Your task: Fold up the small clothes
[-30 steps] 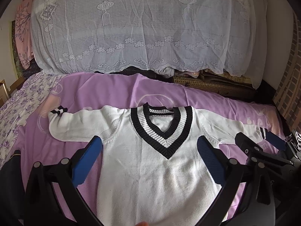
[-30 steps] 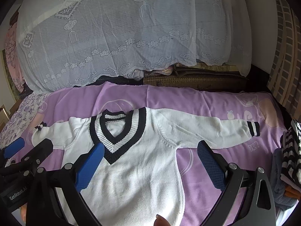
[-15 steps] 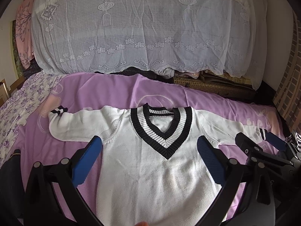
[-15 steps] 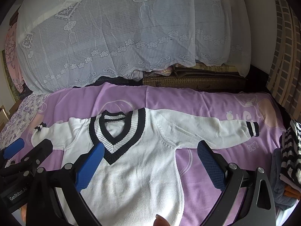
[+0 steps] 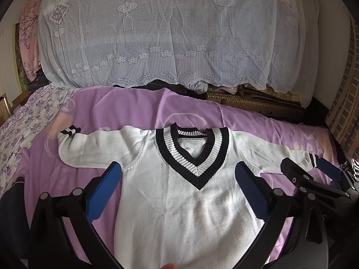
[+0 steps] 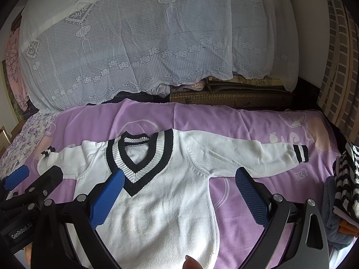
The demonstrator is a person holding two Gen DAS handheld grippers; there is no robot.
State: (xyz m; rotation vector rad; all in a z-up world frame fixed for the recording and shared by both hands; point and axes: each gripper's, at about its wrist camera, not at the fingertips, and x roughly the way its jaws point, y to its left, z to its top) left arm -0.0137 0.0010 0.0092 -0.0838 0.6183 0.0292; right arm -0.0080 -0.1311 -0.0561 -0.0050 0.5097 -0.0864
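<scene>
Blue pads: we see the left gripper [image 5: 178, 179] spread wide above the sweater's body, holding nothing; its blue fingers [image 5: 105, 188] flank the chest.
Right gripper [image 6: 179, 183]: ours here is spread wide too, empty, one finger over the sweater's chest and the other over bare purple sheet under the right-hand sleeve.
Fingertip: a bit of skin [image 6: 191, 264] shows at the lower edge of the right wrist view, beside the hem.
Sweater [image 5: 179, 201]: white knit, lying flat and face up on the bed, both sleeves stretched out sideways, unfolded.
Collar [image 5: 193, 157]: a V-neck banded in black and white; we see matching stripes on each cuff [image 6: 300, 153].
Sheet [image 5: 134, 109]: purple with pale cartoon prints, under the whole garment.
Right side: a pile of clothes [image 6: 343, 179], the top one black-and-white striped, near the right cuff.
Left side: a floral bedspread [image 5: 20, 130].
Far end: a white lace cover [image 5: 175, 40] draped over a tall bulk behind the bed.
</scene>
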